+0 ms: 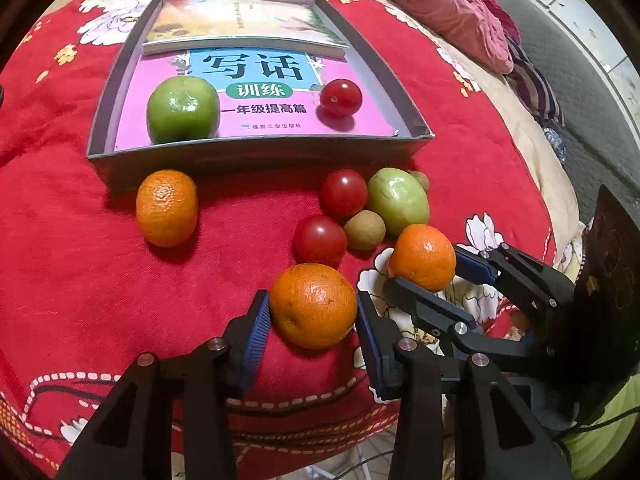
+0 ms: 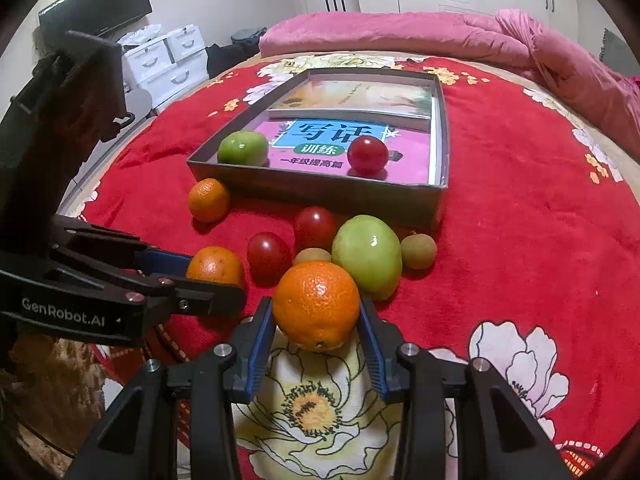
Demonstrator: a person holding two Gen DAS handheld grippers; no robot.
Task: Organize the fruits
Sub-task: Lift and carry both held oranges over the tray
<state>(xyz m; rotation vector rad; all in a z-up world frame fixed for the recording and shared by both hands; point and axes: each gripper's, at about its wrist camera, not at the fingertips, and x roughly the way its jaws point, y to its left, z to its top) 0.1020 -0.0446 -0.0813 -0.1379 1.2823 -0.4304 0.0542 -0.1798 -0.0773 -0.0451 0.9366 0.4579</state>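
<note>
Gripping one orange each, the left gripper (image 1: 313,312) and right gripper (image 2: 316,312) sit low in frame; the box (image 1: 256,152) lies straight ahead, upper centre.

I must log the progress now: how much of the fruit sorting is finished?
Done: a green apple and one cherry tomato lie in the grey box. In hand: each tongs pair grips an orange, left and right. Left on the blanket: one orange, two tomatoes, a green fruit, two longans.
</note>
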